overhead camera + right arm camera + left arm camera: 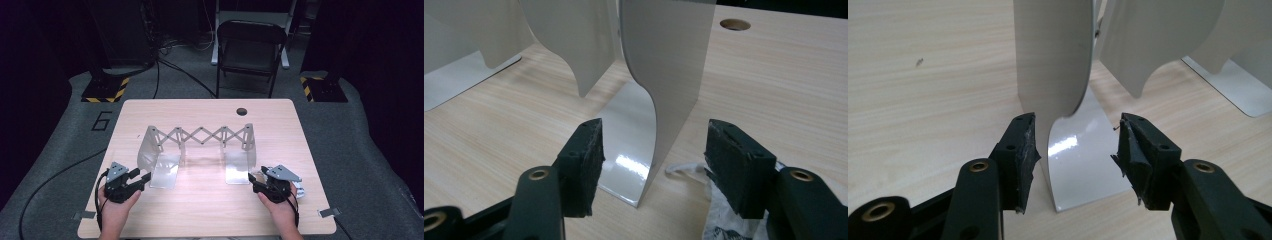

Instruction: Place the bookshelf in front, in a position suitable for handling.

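Both tongs are released: the left gripper and right gripper each straddle an end plate of the silver metal expandable scissor-link bookend rack, pads not touching it. The polished plate between the jaws looks slippery, so I'd guess an off-centre clench twists the rack or skids off. Crumpled clear plastic wrapper by the right jaw could snag too.

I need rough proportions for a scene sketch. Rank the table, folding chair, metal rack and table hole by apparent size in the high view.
1. table
2. metal rack; the folding chair looks about as large but stands farther away, so unranked
3. table hole
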`<state>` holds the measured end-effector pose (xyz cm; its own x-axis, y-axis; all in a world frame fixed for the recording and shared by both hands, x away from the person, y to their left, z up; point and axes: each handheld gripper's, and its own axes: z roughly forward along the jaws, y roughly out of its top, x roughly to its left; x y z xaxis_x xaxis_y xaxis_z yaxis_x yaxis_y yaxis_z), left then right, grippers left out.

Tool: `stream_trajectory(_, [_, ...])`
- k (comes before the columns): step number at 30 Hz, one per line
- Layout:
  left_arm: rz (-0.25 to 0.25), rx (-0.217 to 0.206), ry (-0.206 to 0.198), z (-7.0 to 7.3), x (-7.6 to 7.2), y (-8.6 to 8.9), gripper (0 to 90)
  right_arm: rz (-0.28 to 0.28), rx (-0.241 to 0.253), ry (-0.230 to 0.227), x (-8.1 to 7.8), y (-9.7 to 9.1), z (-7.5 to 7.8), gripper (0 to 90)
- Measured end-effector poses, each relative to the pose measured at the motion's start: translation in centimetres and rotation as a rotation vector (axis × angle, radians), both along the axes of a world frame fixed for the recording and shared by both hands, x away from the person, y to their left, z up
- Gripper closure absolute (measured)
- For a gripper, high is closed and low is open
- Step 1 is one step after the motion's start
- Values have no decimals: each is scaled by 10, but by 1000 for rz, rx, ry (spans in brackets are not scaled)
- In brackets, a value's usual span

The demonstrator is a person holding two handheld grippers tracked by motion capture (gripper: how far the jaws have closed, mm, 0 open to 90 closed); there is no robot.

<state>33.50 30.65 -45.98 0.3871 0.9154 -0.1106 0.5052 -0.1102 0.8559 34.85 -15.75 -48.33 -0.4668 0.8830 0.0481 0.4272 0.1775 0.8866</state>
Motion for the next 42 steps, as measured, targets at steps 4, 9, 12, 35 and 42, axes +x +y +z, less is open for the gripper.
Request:
stream_trajectory(4, [15,-10,-24,7,7,-3,469,-3,10,3,5,3,1,414])
stream_trajectory(9, [31,-21,-41,19,16,-5,464,-6,8,-14,9,8,9,412])
stream_trajectory(12, [37,-14,-50,26,21,-6,478,-20,0,-21,16,10,15,412])
stream_trajectory(35, [67,-2,-95,41,39,-5,516,-15,2,-46,34,18,45,565])
stream_trajectory(42, [55,-23,-77,45,43,0,512,-45,15,-39,39,17,46,569])
